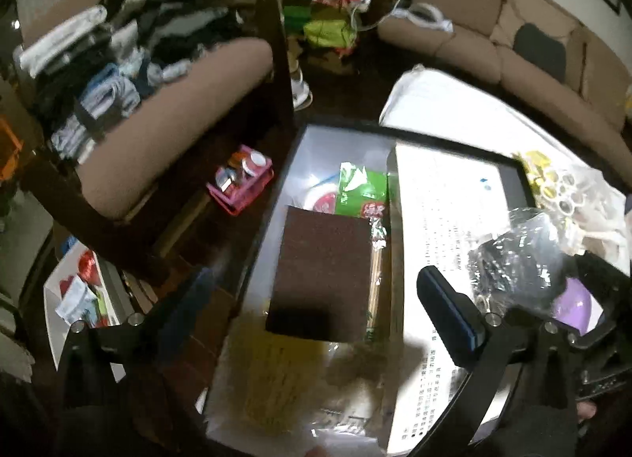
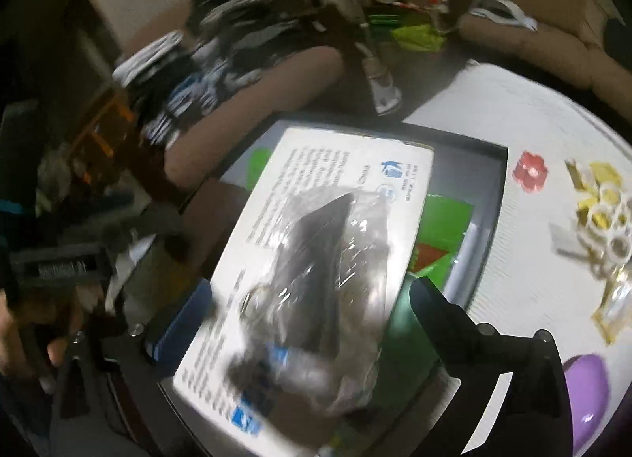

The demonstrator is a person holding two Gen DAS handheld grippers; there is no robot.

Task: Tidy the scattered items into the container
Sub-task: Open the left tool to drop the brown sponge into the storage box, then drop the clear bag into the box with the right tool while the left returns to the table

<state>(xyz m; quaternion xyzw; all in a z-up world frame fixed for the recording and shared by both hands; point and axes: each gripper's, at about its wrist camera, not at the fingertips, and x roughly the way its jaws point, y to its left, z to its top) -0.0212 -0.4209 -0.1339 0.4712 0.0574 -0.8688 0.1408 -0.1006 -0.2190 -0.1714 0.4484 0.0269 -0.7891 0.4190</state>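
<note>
The container is a black-rimmed box [image 1: 454, 143] on the table; it also shows in the right wrist view [image 2: 495, 188]. In it lie a white printed carton [image 1: 446, 196], a green packet [image 1: 361, 188] and a pack of bamboo sticks [image 1: 376, 271]. A brown sponge [image 1: 320, 271] hangs over the box between the fingers of my open left gripper [image 1: 312, 295], not touching either finger. My open right gripper [image 2: 312, 299] is above the white carton [image 2: 316, 188], with a clear plastic bag holding a black item [image 2: 320, 271] between its fingers, lying on the carton.
On the white table right of the box lie a red flower-shaped piece [image 2: 531, 170], yellow-and-white rings [image 2: 604, 220] and a purple round object [image 2: 584, 397]. A brown sofa with folded clothes [image 1: 118, 74] stands left. A pink basket [image 1: 243, 180] sits on the floor.
</note>
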